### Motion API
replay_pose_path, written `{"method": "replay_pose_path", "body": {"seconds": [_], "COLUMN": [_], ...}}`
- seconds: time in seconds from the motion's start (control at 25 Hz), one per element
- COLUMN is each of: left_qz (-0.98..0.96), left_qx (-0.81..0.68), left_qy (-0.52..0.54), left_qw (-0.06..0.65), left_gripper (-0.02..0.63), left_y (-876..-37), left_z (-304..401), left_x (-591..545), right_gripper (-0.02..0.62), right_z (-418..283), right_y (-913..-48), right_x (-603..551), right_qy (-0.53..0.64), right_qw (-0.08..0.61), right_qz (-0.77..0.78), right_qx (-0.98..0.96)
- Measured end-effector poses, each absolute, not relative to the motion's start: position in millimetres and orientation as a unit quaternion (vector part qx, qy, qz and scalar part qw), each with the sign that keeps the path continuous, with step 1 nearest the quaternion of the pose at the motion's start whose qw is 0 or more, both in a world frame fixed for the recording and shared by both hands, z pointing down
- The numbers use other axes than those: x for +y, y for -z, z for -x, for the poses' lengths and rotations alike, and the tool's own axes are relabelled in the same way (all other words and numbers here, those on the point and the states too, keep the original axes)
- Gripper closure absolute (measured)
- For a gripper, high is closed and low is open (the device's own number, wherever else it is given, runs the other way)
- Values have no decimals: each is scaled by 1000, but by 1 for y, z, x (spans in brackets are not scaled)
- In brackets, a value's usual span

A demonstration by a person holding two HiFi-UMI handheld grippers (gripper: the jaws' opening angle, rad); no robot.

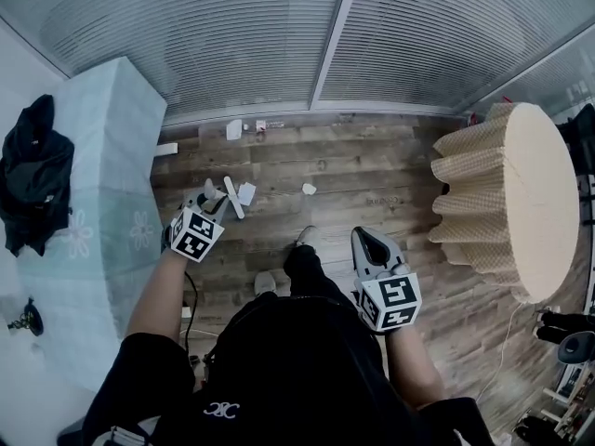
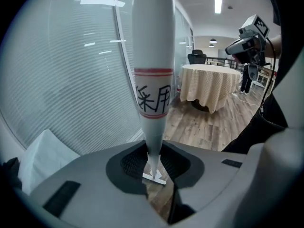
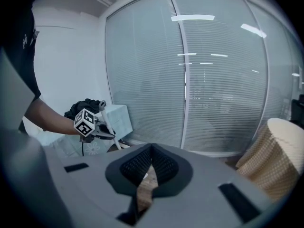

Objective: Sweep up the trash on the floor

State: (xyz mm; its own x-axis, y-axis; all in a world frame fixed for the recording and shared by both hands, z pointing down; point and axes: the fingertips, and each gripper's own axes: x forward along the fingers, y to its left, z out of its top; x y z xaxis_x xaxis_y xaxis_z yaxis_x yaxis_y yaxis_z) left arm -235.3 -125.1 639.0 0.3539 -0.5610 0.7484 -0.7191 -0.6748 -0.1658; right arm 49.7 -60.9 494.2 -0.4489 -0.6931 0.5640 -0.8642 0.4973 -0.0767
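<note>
While white trash [image 1: 309, 190] lies scattered on the floor [image 1: 390, 175] ahead, it sits nearer the left tongs [image 1: 216, 203], which clamp a white handle [image 2: 152, 80]. Its long axis stands roughly upright across the jaws, lower end down toward the floor. The right tongs [image 1: 368, 242] hang farther back, closed and empty.

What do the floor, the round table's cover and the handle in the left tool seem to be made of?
The floor looks like matte wood or laminate planks, with grain and seams. The table cover is beige cloth, hanging in folds. The handle in the left tool looks like smooth white plastic or painted metal, faintly glossy.
</note>
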Motion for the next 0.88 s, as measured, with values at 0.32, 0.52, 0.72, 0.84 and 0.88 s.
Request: {"method": "replay_pose_path", "body": {"seconds": [0.32,0.52,0.72,0.84,0.88], "left_qz": [-862,-883,-894,-897,-898], "left_qx": [-304,-228,-174,-158,-154], "left_qy": [-403,-410,-414,-414,-413], "left_qw": [53,22,0,-5,-8], "left_gripper": [522,522,522,522,522], "left_y": [-631,-633,-631,-627,-625], "left_z": [143,86,44,22,16], "left_x": [-153,-154,-158,-165,-168], "right_gripper": [581,581,581,581,581], "right_z": [-67,-73,-81,-89,-92], "right_y": [-505,-510,-514,-517,-518], "right_x": [-71,-88,-112,-126,-130], "right_qy": [-195,-197,-202,-210,-213], "right_qw": [240,239,235,231,230], "right_qz": [-488,-494,-497,-499,-498], "right_qx": [-816,-812,-810,-809,-808]}}
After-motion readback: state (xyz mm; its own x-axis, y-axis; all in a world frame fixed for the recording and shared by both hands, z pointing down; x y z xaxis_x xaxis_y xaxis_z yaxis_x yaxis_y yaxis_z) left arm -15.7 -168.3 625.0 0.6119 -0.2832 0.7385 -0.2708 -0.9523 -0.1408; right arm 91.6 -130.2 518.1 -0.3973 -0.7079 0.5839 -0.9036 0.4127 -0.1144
